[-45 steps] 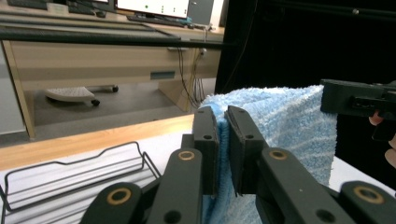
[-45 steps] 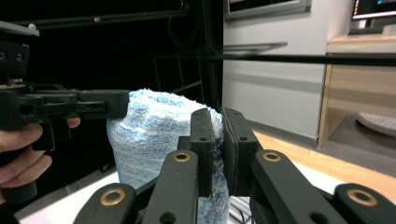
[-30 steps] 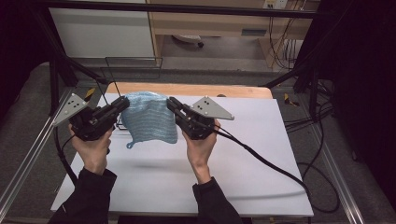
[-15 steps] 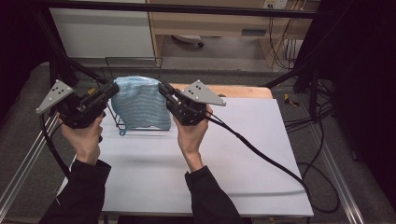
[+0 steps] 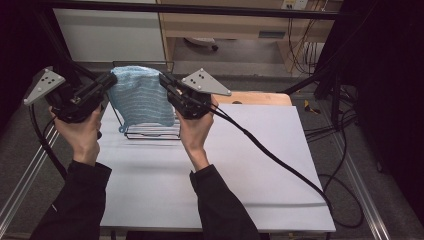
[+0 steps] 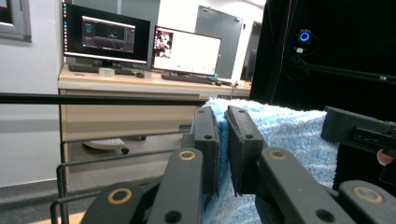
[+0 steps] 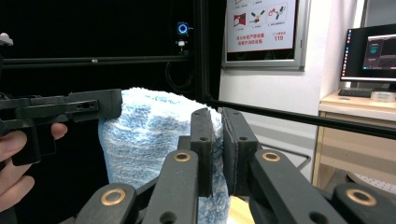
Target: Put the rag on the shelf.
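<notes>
High view: the left tool [image 5: 109, 80] and right tool [image 5: 164, 81] hold a light blue towel [image 5: 141, 97] spread between them, raised above the far left part of the white bench [image 5: 240, 165]. Each tool is clamped on one upper corner of the towel. The towel hangs down in front of a black wire rack [image 5: 150, 131] that stands on the bench; whether cloth and rack touch cannot be told. A loop hangs at the towel's lower left corner. A wooden board [image 5: 260, 98] lies at the far edge of the bench, right of the right tool.

Left gripper view: the left tool [image 6: 223, 144] has its jaws closed on the towel's [image 6: 289, 135] edge, with cloth pinched between the pads. The other tool [image 6: 359, 133] shows at right, at the towel's far corner. Two monitors [image 6: 140, 44] stand on a desk beyond.

Right gripper view: the right tool [image 7: 218, 149] has its jaws closed on the towel [image 7: 149, 135], cloth between the pads. The other tool [image 7: 70, 109] grips the opposite corner at left.
</notes>
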The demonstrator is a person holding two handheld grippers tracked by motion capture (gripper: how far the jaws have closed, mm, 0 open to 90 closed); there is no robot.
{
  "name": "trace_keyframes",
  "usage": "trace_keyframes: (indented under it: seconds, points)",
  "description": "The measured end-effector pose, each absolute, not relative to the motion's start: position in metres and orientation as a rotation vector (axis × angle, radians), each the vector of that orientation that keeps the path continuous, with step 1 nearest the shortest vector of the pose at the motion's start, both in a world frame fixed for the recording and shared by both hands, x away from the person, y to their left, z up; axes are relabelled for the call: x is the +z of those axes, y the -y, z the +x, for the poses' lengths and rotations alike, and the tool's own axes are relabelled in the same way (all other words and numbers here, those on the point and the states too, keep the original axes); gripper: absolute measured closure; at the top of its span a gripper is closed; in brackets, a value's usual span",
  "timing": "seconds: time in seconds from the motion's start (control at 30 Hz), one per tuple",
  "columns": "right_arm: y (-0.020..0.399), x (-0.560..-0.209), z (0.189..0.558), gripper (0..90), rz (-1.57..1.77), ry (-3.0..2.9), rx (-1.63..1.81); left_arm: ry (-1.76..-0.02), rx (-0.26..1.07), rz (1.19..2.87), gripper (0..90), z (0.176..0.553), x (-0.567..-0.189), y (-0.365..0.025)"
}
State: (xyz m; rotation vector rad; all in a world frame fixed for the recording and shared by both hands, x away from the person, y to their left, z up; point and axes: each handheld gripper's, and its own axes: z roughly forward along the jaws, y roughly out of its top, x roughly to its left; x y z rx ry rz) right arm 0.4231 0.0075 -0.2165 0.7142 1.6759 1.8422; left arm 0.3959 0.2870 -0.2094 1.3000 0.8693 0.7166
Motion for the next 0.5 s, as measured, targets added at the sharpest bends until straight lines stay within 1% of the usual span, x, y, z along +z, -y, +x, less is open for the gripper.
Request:
trace_keyframes:
  seconds: [0.2, 0.5]
  points:
    - [-0.014, -0.206, 0.430, 84.3, 0.711, -1.662, 1.854, -0.871, 0.715, 1.267, 82.8, 0.401, -0.199, -0.294]
    - [-0.021, -0.189, 0.440, 84.6, 0.694, -1.658, 1.888, -0.866, 0.752, 1.248, 82.9, 0.406, -0.182, -0.299]
